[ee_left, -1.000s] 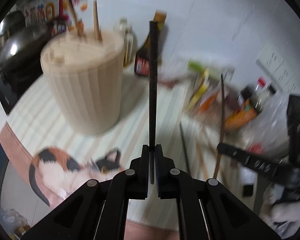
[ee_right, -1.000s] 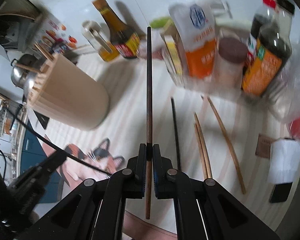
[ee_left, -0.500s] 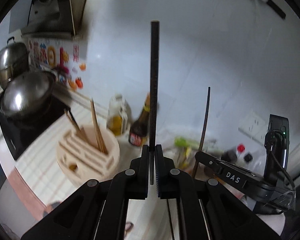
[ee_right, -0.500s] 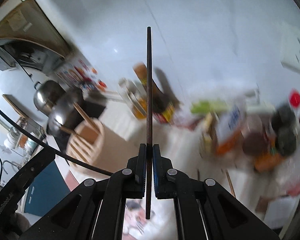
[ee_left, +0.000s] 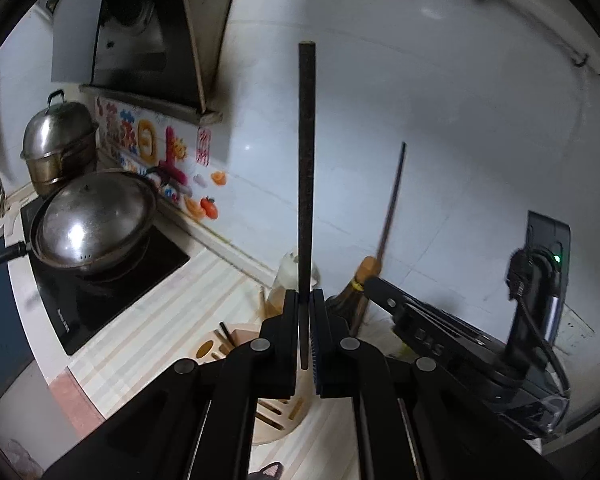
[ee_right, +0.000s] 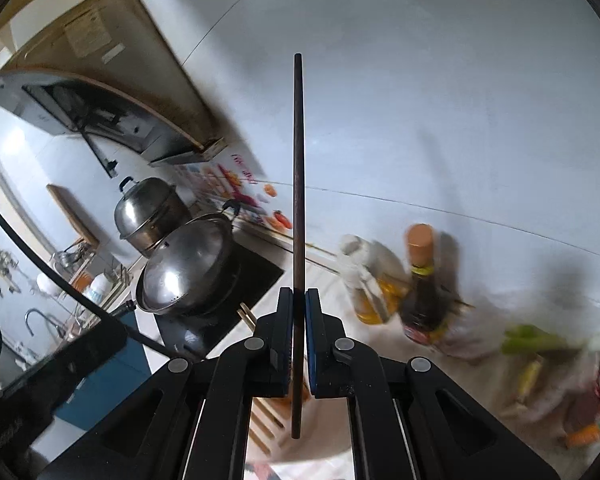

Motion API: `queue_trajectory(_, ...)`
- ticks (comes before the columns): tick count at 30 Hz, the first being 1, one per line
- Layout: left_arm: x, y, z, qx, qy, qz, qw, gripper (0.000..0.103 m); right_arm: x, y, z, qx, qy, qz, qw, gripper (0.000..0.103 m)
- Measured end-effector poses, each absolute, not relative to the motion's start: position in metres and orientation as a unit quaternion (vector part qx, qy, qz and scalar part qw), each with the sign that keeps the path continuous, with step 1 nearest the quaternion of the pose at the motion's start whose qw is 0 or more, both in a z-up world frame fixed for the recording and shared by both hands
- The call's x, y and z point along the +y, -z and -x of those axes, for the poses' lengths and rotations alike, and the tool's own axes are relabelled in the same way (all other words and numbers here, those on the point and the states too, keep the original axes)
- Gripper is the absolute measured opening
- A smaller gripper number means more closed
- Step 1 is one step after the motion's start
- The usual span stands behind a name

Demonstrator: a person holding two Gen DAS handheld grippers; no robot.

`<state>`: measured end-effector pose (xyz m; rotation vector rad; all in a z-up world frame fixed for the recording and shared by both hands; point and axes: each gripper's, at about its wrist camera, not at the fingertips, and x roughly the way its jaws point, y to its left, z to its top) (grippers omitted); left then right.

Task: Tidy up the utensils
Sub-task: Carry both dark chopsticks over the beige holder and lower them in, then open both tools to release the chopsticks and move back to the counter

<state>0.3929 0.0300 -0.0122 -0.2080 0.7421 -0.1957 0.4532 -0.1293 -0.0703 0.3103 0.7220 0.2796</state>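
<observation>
**Two sticks held up, ready to go into the holder**

The left tool (ee_left: 304, 336) is squeezed shut on a black chopstick (ee_left: 306, 168) that points straight up. The right tool (ee_right: 298, 340) is squeezed shut on a brown chopstick (ee_right: 297, 184), also pointing up. The round wooden holder (ee_left: 235, 344) sits low on the striped desk (ee_left: 171, 312), partly hidden under the left tool, with a few sticks already standing in its slots. To do this step well, I think each tool should tip slowly so the low end of its stick points down at an open slot. Go one stick at a time so the two tools do not bump. Keep clear of the oil bottle (ee_right: 374, 284) and the dark sauce bottle (ee_right: 422, 288) close by. Let go only when the stick end is inside a slot.
</observation>
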Motion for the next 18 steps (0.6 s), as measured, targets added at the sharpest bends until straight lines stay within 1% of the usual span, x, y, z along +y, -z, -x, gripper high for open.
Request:
queue_trajectory(8,0.038,0.048,-0.413,0.408,0.084,0.107,0.903,0.003,-0.112,0.107,-0.476,0.353,-0.152,-0.135,0.913,0.006)
queue_trajectory(13,0.038,0.058,-0.414,0.427,0.088,0.107,0.894,0.003,-0.109,0.119,-0.474,0.353,-0.164,-0.122,0.913,0.006)
queue_trajectory(18,0.040,0.064,-0.412,0.449,0.091,0.120,0.881,0.005,-0.110,0.126,-0.468,0.383,-0.184,-0.107,0.899,0.007)
